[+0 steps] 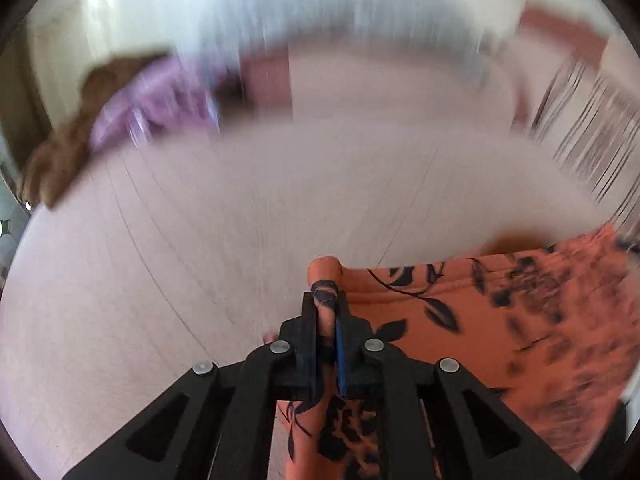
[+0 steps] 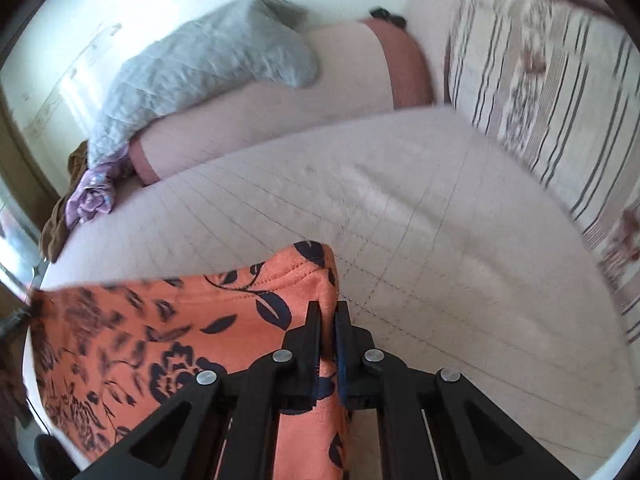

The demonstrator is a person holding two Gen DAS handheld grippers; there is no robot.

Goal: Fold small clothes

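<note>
Pinching an orange floral garment (image 2: 168, 332) by its top corners — left claw (image 1: 329, 304) and right claw (image 2: 327, 312) each clamped on cloth — above the bed (image 2: 400, 208), purple clothes (image 2: 92, 200) at nine o'clock. Soft, light, droopy fabric.

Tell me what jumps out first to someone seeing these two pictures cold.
The orange cloth with dark leaf and flower prints grabs the eye, stretched low across both views. The left gripper is shut on one bunched corner of it and the right gripper on the opposite edge, holding it over the pale bed cover. Behind, a grey quilted blanket lies on the far side, and a striped pillow sits to the right.
</note>
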